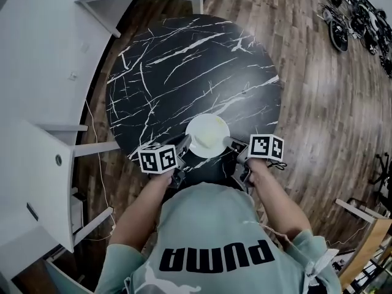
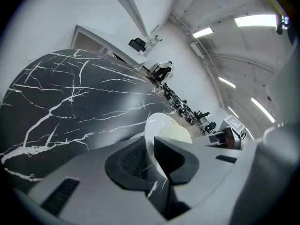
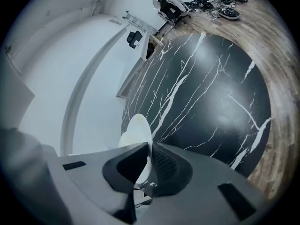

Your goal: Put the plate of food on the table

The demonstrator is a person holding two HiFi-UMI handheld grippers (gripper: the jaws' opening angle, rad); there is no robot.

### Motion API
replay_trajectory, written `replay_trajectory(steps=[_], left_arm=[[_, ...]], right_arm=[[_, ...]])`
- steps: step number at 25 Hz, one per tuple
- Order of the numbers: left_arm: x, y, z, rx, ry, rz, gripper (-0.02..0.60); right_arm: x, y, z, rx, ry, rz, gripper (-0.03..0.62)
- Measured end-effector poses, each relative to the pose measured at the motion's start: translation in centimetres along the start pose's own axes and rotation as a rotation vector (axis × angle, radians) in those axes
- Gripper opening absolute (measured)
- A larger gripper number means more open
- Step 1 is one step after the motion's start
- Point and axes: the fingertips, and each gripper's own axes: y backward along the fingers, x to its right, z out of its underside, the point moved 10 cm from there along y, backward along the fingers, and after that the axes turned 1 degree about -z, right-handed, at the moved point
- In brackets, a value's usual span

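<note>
Pale green short-sleeved T-shirt (image 1: 214, 225) with black PUMA lettering, left gripper (image 1: 185, 141) and right gripper (image 1: 231, 143) grey-bodied, black ribbed fingers (image 2: 130, 161), white cube (image 1: 158, 158) with black square markers on each

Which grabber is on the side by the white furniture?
The left gripper, clamped on the plate rim nearest the white furniture; the right gripper holds the rim toward the wooden floor.

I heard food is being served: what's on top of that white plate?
Pale, creamy food lies on the plate; what kind can't be told. The left gripper and right gripper clamp the rim on opposite sides, covering it there.
</note>
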Motion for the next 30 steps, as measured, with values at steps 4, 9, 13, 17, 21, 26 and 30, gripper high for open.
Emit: replay_trajectory(steps=[4, 9, 13, 17, 21, 26, 30], left_arm=[[-1.2, -1.5, 0.0, -0.015, 0.014, -0.031, 0.060], [-2.6, -3.2, -0.3, -0.056, 0.004, -0.072, 0.061], [-3.3, -4.5, -0.8, -0.078, -0.022, -0.099, 0.061], [-3.9, -5.5, -1.3, -0.087, -0.053, -0.125, 0.061], [-4.3, -5.9, -1.3, -0.099, -0.077, -0.143, 0.061], [-4.9, -6.1, -1.1, -0.112, -0.099, -0.167, 0.063], [-5.4, -5.9, -1.2, -0.097, -0.115, -0.187, 0.085]], right_arm=[[1.2, -1.7, -0.8, -0.016, -0.002, 0.023, 0.026], [2.8, -3.9, -1.4, -0.033, -0.013, 0.059, 0.026], [3.5, -5.5, -2.2, -0.031, -0.002, 0.096, 0.026], [3.7, -6.4, -2.8, -0.010, 0.012, 0.122, 0.027], [3.8, -7.0, -2.8, 0.011, 0.020, 0.146, 0.026], [3.9, -7.7, -2.6, 0.040, 0.009, 0.160, 0.028], [3.6, -7.8, -2.5, 0.071, 0.030, 0.190, 0.029]])
